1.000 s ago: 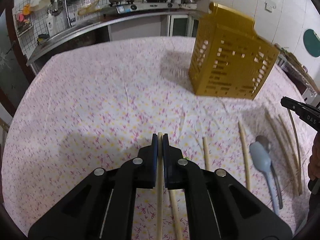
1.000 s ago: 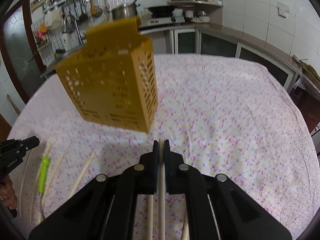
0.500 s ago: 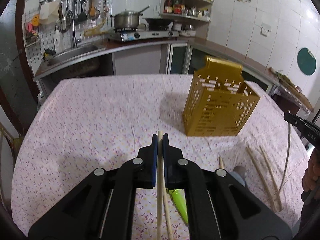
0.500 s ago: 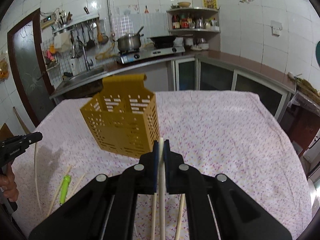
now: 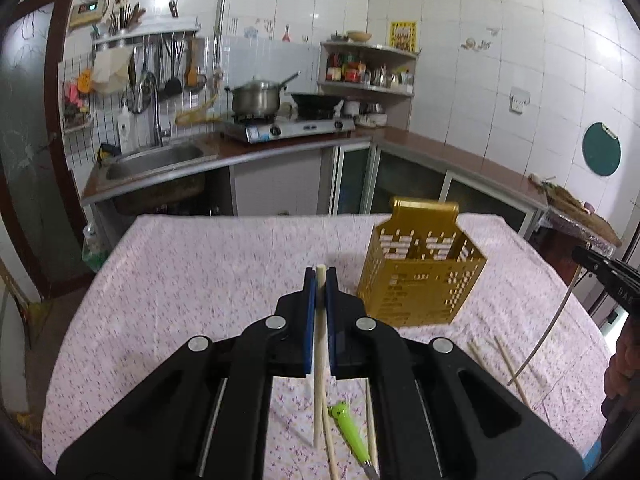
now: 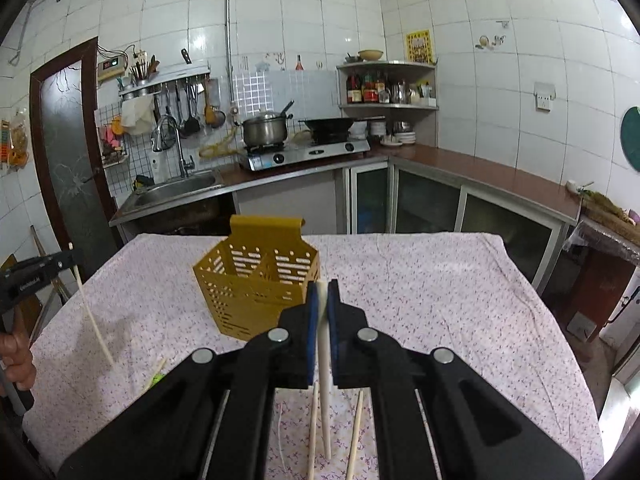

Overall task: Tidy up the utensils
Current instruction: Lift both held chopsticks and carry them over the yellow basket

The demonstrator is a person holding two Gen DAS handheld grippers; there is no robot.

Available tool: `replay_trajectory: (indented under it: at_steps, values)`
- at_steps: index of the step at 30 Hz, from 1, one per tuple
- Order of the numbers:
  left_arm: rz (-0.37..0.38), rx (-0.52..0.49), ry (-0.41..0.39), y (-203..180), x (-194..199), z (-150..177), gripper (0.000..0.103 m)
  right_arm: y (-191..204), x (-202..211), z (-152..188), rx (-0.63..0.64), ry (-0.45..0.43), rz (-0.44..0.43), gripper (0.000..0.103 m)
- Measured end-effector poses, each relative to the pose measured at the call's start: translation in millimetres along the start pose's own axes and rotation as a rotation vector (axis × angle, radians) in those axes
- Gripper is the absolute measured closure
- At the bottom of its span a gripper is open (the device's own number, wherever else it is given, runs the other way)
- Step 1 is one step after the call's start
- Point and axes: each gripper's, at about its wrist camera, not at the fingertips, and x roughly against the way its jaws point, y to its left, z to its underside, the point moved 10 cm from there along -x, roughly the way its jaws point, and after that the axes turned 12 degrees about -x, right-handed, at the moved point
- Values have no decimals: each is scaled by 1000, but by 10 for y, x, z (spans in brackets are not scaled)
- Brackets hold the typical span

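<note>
A yellow perforated utensil holder (image 5: 422,276) stands upright on the flowered tablecloth; it also shows in the right wrist view (image 6: 256,284). My left gripper (image 5: 320,276) is shut on a pale chopstick (image 5: 319,360) and holds it above the table, left of the holder. My right gripper (image 6: 322,288) is shut on a chopstick (image 6: 324,364), raised just right of the holder. More chopsticks (image 5: 508,364) and a green-handled utensil (image 5: 350,424) lie on the cloth below.
The table's far edge (image 6: 400,236) faces a kitchen counter with a sink (image 6: 176,188) and a stove (image 6: 304,152). Loose chopsticks (image 6: 354,432) lie under the right gripper. The other gripper shows at each view's side edge (image 5: 608,276).
Both grippers have risen and tilted up with their chopsticks. The holder now looks farther and lower, and more of the kitchen shows.
</note>
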Motion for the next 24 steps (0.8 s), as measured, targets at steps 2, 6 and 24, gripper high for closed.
replay_trajectory:
  at_steps: [2,6,24]
  values:
    - [-3,-9,-19,3,38,-94,100,32,48,-34,5,-14,-3,98]
    - [0,-13,-51,2,81,-265,100,131,153,-189,23,-50,-13,98]
    - [80,-67,-296,-531,132,-1637,100,533,191,-1268,58,-229,-98,98]
